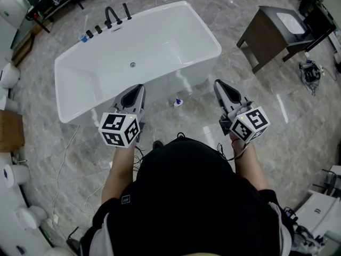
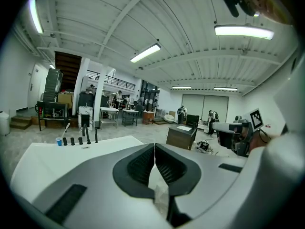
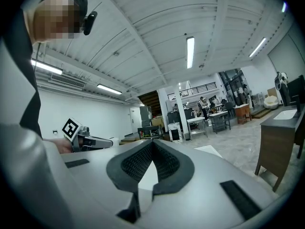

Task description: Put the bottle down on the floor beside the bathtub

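Dark vanity cabinet (image 1: 266, 36), black faucet (image 1: 111, 17)

bottle (image 1: 178, 102): on floor (image 1: 200, 119), before bathtub (image 1: 160, 36) | cabinet (image 1: 264, 36): right of bathtub

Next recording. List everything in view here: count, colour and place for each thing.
bathtub: one, white, middle of the floor
tap set: one, black, on the bathtub's far rim
cup: one, blue, by the tap set
bottle: one, small, white and blue, on the floor beside the bathtub
vanity cabinet: one, dark brown with a white basin, right of the bathtub
left tool: one, grey, shut, empty
right tool: one, grey, shut, empty
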The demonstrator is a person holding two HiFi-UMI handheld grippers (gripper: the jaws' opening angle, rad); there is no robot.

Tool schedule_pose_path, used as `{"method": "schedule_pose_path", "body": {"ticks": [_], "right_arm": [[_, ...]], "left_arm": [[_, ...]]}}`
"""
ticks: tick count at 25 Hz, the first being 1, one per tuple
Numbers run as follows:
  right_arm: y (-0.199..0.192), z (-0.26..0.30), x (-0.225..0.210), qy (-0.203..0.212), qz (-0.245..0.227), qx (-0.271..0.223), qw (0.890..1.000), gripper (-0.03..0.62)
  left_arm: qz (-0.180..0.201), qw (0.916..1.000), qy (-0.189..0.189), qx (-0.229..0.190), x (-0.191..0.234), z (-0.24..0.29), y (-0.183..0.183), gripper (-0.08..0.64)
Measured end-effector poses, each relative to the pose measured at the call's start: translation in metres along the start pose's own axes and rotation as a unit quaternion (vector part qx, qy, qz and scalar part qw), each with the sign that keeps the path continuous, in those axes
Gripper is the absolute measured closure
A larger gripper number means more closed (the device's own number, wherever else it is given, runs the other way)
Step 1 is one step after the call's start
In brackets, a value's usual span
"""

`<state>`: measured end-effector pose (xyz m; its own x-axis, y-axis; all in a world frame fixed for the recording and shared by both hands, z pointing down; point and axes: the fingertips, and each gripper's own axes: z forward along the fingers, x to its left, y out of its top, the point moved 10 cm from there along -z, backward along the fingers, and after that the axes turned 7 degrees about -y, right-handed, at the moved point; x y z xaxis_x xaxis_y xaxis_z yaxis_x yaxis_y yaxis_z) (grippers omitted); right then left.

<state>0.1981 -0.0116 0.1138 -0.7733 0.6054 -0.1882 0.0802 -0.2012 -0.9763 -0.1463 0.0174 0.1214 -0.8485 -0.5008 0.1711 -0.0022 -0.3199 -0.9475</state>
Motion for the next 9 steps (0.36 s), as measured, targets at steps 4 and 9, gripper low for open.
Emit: {"method": "schedule_pose_path", "body": {"ticks": [4,9], "right_arm": [[-0.0011,-0.0006,0.0045,-0.003,-0.001,0.005,1.000,0.565],[-0.0021,0.0015,0.0058,0.000,0.003,0.006,1.000,0.565]], "left_arm": [[-0.001,1.0000,0.002,0.000,0.0019,-0.0031,-0.0023,0.541],[0.001,1.0000,0.000,0.003,0.0041,-0.0033,-0.0037,0.543]]}}
